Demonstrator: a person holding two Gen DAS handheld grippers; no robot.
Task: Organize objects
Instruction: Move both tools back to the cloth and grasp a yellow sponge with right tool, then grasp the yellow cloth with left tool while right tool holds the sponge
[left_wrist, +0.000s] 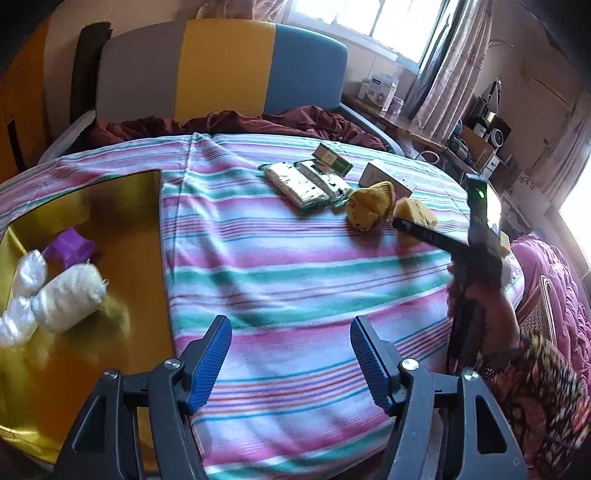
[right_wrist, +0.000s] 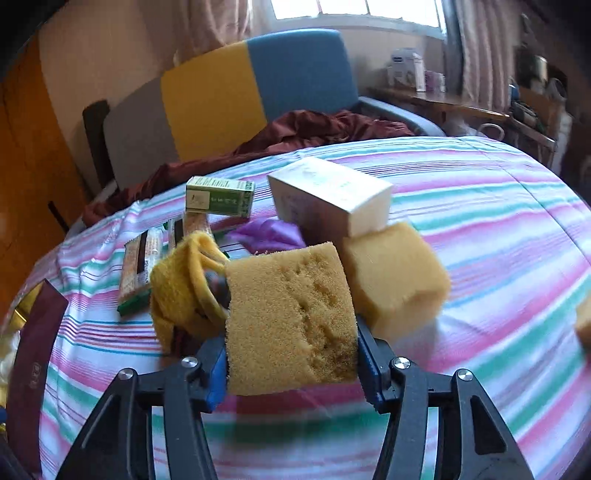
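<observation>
My right gripper (right_wrist: 291, 332) is shut on a yellow sponge (right_wrist: 291, 317) and holds it just above the striped bedcover. A second yellow sponge (right_wrist: 399, 277) lies right behind it, under a white box (right_wrist: 332, 195). A yellow sock (right_wrist: 181, 288) lies to its left. My left gripper (left_wrist: 291, 354) is open and empty over the striped cover (left_wrist: 295, 266), beside a gold tray (left_wrist: 122, 221) holding two white rolls (left_wrist: 70, 295) and a purple item (left_wrist: 70, 247). The right gripper (left_wrist: 410, 225) shows at the right of the left wrist view, at the sponge (left_wrist: 415, 210).
Wrapped snack bars (left_wrist: 295, 182) and a green box (left_wrist: 330, 158) lie at the far middle of the bed. A purple cloth (right_wrist: 266, 230) lies behind the sponge. A maroon blanket (left_wrist: 258, 122) and the headboard (left_wrist: 221, 70) are beyond. A pink quilt (left_wrist: 554, 295) is on the right.
</observation>
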